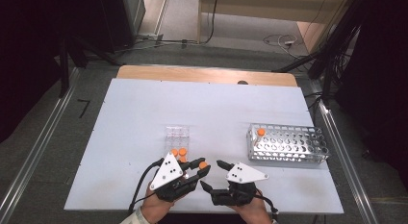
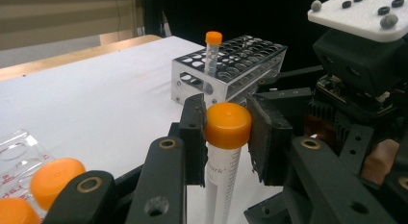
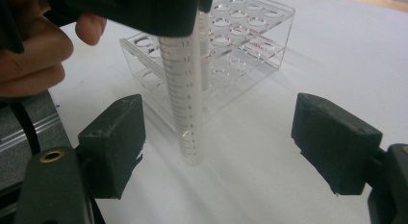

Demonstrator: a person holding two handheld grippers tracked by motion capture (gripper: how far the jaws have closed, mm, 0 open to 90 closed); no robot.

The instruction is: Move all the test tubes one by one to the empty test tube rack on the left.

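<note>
While the white table [image 1: 144, 118] carries everything, its things run left to right as follows.

Clear rack: a see-through plastic rack [image 1: 177, 136] stands near the table's middle, at about 12 o'clock from the left claw; orange-capped tubes [image 1: 179, 152] sit at its near end.

Left claw: the left claw [image 1: 201, 167] is clenched on an orange-capped tube [image 2: 222, 156]. In the left gripper view its black pads press the orange cap [image 2: 228, 125] from both sides, and the tube hangs upright below them, its graduated wall showing.

Held tube: in the right gripper view its rounded lower end [image 3: 191, 156] is low over the table, in front of the clear rack; whether it touches the surface cannot be told.

Right claw: the right claw [image 1: 210, 173] is released, its jaws spread wide, one on each side of the tube's lower end with clear gaps, pads off the tube.

Metal rack: a perforated metal rack [image 1: 287, 143] stands at about 2 o'clock from the right claw, well apart from it.

Racked tube: one orange-capped tube [image 1: 261, 132] stands upright in the metal rack's far-left corner hole.
</note>
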